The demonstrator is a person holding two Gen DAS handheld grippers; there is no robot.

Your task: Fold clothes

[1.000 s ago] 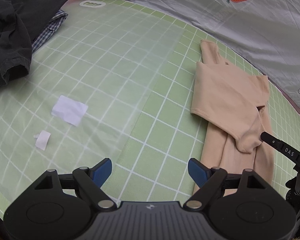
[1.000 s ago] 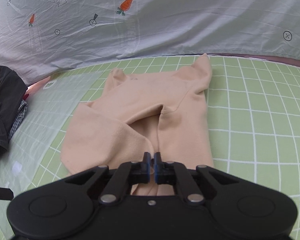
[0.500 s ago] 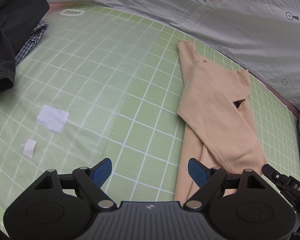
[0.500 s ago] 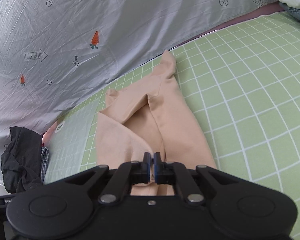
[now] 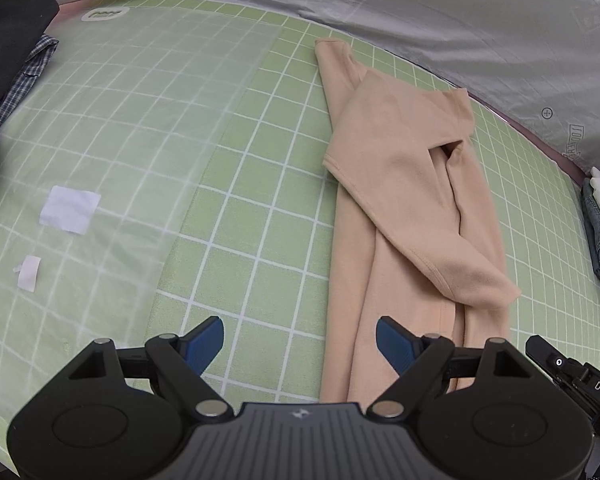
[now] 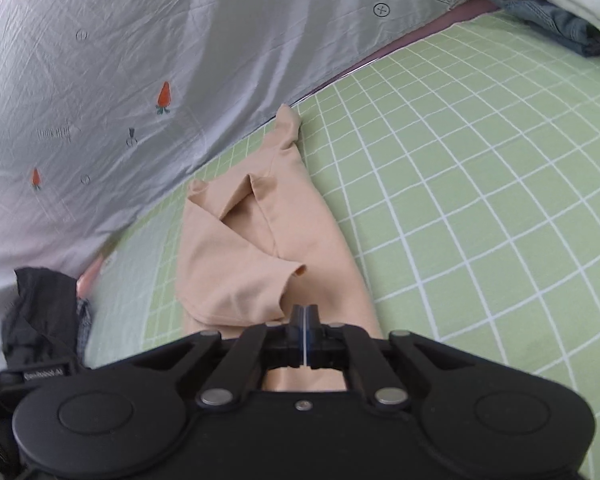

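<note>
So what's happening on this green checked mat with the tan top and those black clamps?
A person is folding clothes using two hand-held grippers. The tan top lies on the green checked mat, its sleeve already folded across the body. The left gripper is open beside the top's lower end, holding nothing. The right gripper is shut at the garment's lower end; whether it pinches fabric isn't clear. Other clothes sit at the mat's edges.
</note>
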